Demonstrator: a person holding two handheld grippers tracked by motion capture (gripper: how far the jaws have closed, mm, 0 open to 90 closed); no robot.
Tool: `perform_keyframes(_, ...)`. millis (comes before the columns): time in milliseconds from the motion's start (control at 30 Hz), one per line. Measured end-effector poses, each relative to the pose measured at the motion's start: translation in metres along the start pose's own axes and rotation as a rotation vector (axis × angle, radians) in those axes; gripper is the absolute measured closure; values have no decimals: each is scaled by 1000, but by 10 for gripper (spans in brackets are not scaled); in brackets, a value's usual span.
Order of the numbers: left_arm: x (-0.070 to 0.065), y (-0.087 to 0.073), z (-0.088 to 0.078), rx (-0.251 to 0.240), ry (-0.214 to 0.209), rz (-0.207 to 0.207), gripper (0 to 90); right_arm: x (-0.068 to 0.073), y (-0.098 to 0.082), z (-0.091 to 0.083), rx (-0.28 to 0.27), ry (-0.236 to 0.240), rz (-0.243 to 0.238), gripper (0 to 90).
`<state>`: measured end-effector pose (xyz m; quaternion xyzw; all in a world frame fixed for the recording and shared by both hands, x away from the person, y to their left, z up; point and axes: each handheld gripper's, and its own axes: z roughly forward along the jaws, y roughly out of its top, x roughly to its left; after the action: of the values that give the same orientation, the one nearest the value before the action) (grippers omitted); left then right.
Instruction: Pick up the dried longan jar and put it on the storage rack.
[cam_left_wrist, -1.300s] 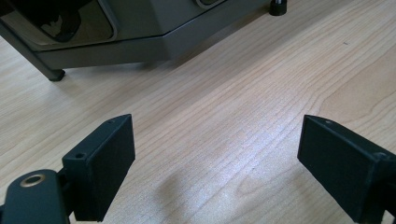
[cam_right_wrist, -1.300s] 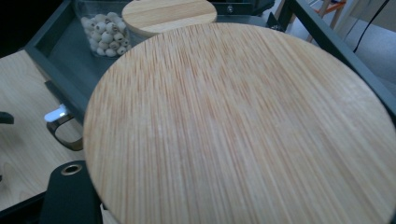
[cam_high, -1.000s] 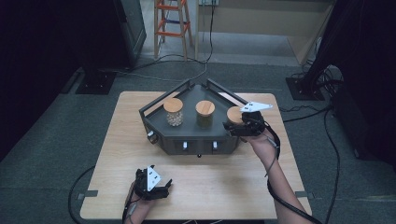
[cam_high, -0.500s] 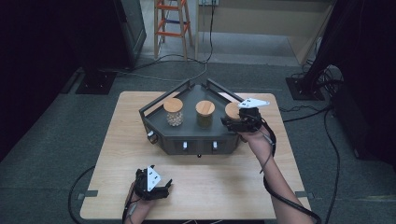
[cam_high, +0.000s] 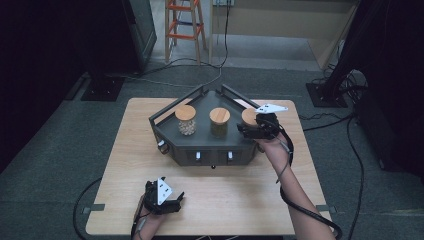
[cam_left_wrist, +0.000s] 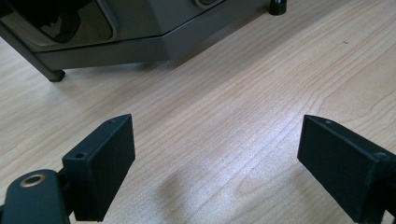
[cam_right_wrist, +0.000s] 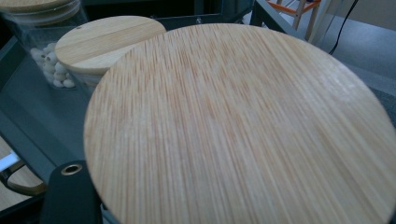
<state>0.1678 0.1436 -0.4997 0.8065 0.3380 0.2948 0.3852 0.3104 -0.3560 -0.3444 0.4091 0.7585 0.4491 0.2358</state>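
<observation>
A dark grey angular rack (cam_high: 172, 142) stands mid-table with three glass jars under round bamboo lids. The left jar (cam_high: 186, 120) holds pale pieces, and the middle jar (cam_high: 219, 121) stands beside it. My right gripper (cam_high: 248, 130) reaches in from the right and is shut on the right jar (cam_high: 248, 116). That jar's lid (cam_right_wrist: 243, 126) looms large in the right gripper view, with one black jaw below its left edge. My left gripper (cam_high: 165, 197) rests open near the table's front edge, its jaws (cam_left_wrist: 215, 140) wide apart over bare wood.
The wooden table (cam_high: 140, 150) has free room in front of the rack and at both sides. The rack's front panel carries small knobs (cam_high: 198, 156). An orange stepladder (cam_high: 182, 25) and cables (cam_high: 320, 117) lie on the floor beyond.
The right gripper and the right jar have shifted slightly toward the far side of the rack. The left gripper has stayed where it was.
</observation>
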Motion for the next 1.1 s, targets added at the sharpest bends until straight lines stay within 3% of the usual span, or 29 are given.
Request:
perform_keyframes(267, 1, -1, 0, -3, -1, -10, 111, -4, 3, 11, 7, 4, 22, 255)
perform_keyframes(467, 4, -1, -1, -4, -6, -23, 111, -6, 2, 21, 24, -19, 44, 255)
perform_keyframes(767, 3, 0, -1, -1, -6, -17, 111, -11, 1, 33, 40, -28, 71, 255)
perform_keyframes(1100, 2, 0, -1, -1, -4, -12, 110, -4, -1, 36, 31, -47, 55, 254)
